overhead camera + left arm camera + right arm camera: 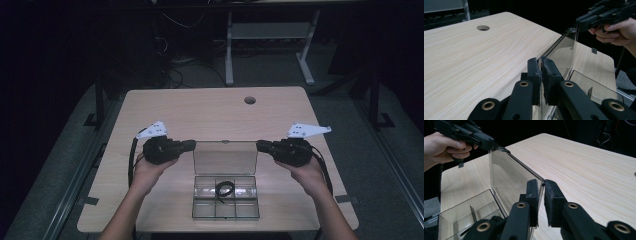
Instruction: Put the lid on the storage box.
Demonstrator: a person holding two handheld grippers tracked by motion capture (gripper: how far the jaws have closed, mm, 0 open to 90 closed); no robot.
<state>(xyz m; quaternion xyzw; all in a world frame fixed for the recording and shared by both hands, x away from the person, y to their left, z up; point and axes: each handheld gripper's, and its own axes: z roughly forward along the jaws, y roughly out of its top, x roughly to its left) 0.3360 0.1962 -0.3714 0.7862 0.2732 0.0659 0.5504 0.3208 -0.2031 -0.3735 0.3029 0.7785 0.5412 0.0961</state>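
Lid (225, 157) upright, clamped between level left tongs (192, 145), right tongs (259, 145).

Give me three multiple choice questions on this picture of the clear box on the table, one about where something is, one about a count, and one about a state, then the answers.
1. Where does the black ring lie?
A. in the box's far middle compartment
B. on the bare table
C. on the lid

2. How many tongs grip the lid?
A. none
B. one
C. two

3. How does the lid stand?
A. shut flat on the box
B. raised upright
C. off, lying on the table

Answers:
1 A, the high view shows the ring inside the box's far row, in the middle.
2 C, the left tongs and right tongs each pinch a corner of its top edge.
3 B, both gripper views show it rising from the box's far edge.
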